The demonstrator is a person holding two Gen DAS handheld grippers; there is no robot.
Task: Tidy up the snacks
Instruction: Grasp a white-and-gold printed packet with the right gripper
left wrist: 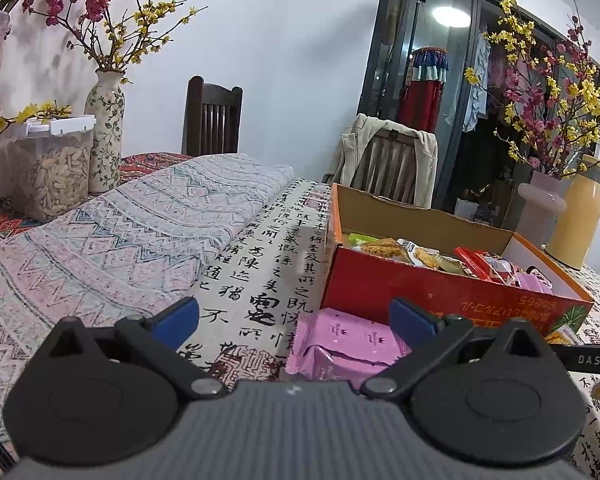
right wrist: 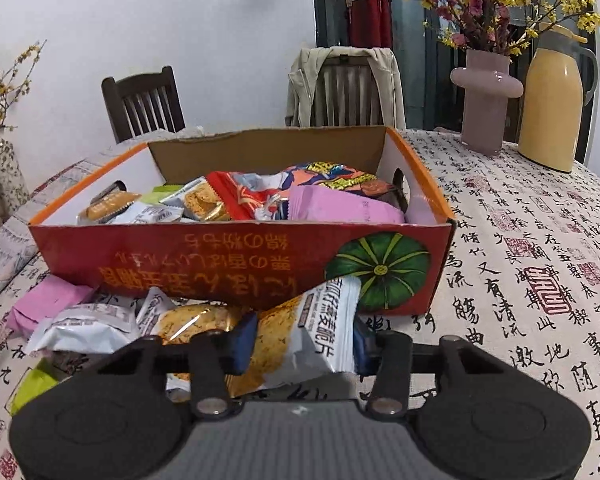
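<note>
Crisp packet is sitting between the blue pads of the right gripper, just in front of the box, low over the cloth. Jaws are clamped on it across its width; both pads are pressing on the wrapper.

Risks, as judged: the grip is on soft film, not on the biscuit inside, so the packet may be slipping or swinging once lifted. Its top corner is lying against the box's red front wall; a straight push forward would be catching that wall or shoving the box. Neighbouring packets are touching or overlapping its left edge, so one could be dragged along.

Orientation: long axis is running away from the camera toward the box, tilted a little right. White printed end is pointing up and forward at the pumpkin picture; the clear, yellow-crumb end is pointing back under the gripper body.

Outward: pink packet is lying at the heap's left end. Box is already holding many snacks.

Left gripper is hanging with jaws wide apart, gripping nothing, above another pink packet beside the box's corner.
</note>
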